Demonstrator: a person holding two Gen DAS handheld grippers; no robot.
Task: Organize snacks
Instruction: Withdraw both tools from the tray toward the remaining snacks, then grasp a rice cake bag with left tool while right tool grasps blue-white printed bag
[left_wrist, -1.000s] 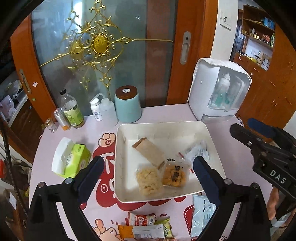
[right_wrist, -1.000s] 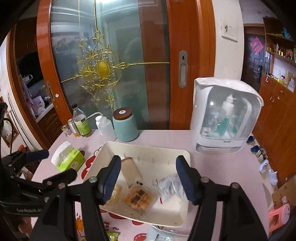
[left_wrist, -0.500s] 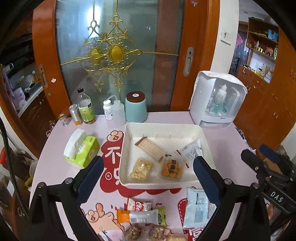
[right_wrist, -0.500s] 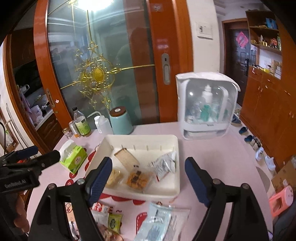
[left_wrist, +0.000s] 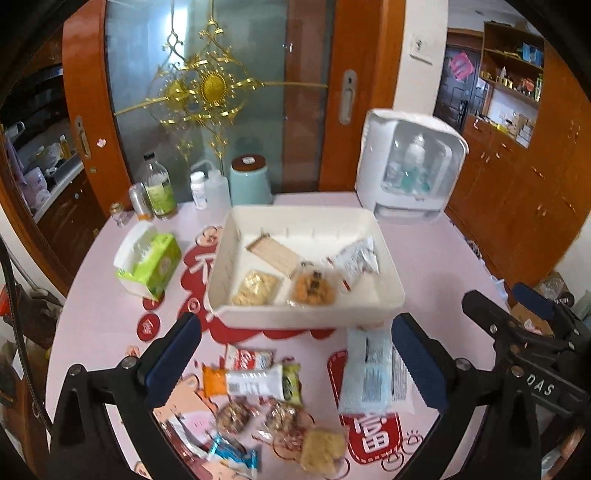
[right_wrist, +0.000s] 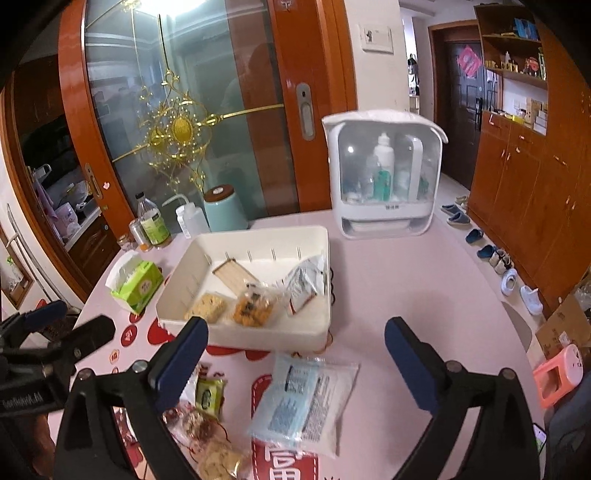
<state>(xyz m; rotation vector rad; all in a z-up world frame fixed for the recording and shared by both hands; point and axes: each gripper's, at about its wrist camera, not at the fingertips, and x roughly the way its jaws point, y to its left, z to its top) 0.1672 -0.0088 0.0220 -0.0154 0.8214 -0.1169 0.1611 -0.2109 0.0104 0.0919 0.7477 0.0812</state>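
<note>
Four packets already lie in the white tray; many snacks wait at the counter's near edge. Left gripper and right gripper jaws are opening wide, empty.

The left gripper, its jaws opening with nothing between them, hangs over loose snack packets near the counter's front edge; behind them a white tray holds four snacks, tissue box at its left
</note>
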